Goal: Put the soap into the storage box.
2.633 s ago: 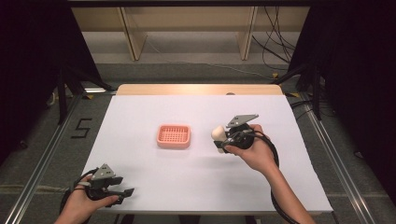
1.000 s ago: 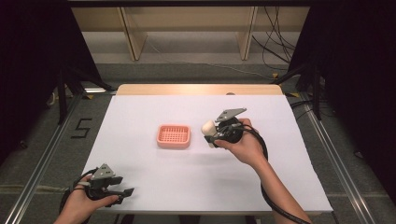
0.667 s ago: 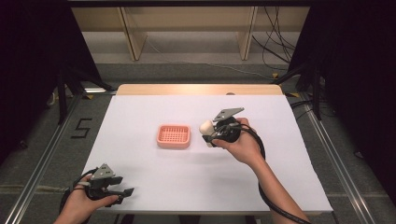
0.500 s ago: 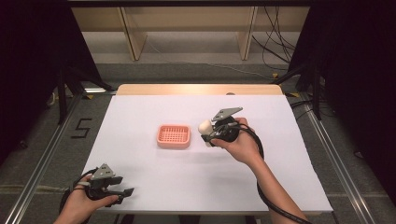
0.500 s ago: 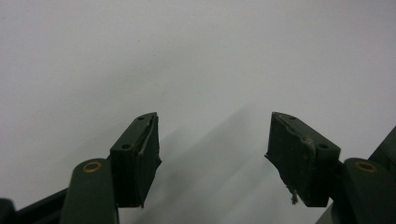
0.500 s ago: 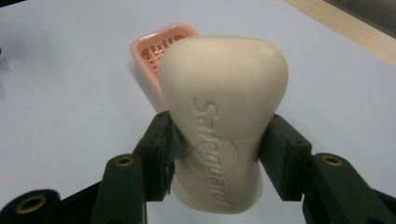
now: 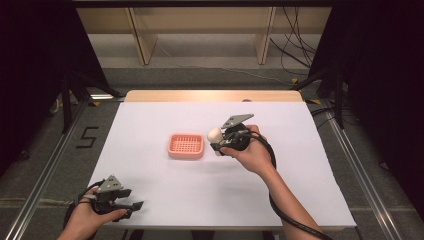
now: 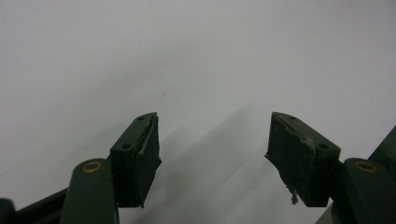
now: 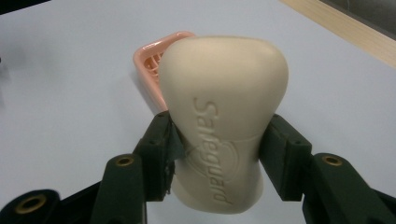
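Since the earliest frame the right gripper [image 7: 220, 141] has carried the soap bar [image 7: 214, 134] leftward across the table [image 7: 300, 190], from well right of the pink soap dish [image 7: 185, 146] to just beside its right edge; left hand unmoved.

Near: left gripper [image 7: 127, 206] rests at the front-left corner of the table, held by the left hand [image 7: 87, 217]. Jaws stand wide apart in its own view, nothing between them, bare white surface beyond. Idle.

Middle: right hand [image 7: 255, 152] holds the right gripper above the table. Jaws pinch the cream bar [image 9: 224, 126] at its waisted middle, pads against both narrow sides, embossed face toward the camera. Grip looks firm; bar stands on end, upper half proud of the jaws.

Beyond: dish [image 9: 152, 65] sits flat on the sheet, partly hidden behind the bar in the right gripper view. Ribbed grid floor, low rim.

Step in hand, as judged: set bar into dish. Advice:
- carry a little farther left until centred over the grid
- tip the wrist so the bar goes down flat, not on end
- lower until it touches before parting the jaws; soap is slick and may skid
- dish is light; avoid nudging its rim with a jaw.

Far: wooden table edge [image 7: 210, 96], shelving beyond.
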### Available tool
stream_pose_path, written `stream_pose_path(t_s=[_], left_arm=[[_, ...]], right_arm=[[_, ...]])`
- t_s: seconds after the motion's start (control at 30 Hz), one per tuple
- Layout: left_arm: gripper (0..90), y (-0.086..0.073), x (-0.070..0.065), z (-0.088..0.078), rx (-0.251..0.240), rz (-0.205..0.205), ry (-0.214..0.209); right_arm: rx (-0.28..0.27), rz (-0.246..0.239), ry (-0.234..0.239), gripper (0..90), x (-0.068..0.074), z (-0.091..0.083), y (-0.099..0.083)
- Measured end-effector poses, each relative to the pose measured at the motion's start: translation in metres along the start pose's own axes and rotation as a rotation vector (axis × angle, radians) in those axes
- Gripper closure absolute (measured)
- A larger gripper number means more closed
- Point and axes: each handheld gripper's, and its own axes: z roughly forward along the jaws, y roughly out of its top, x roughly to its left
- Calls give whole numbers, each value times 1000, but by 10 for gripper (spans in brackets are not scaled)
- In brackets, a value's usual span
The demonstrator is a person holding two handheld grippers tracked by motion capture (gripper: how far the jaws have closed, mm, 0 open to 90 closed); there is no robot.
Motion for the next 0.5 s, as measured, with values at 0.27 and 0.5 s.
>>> stream_pose_path(t_s=[0.27, 0.5], left_arm=[[338, 0, 0, 0, 0, 8, 1], [338, 0, 0, 0, -6, 8, -1]], right_arm=[[-28, 6, 2, 501, 1, 6, 3], [-23, 15, 0, 501, 3, 9, 4]])
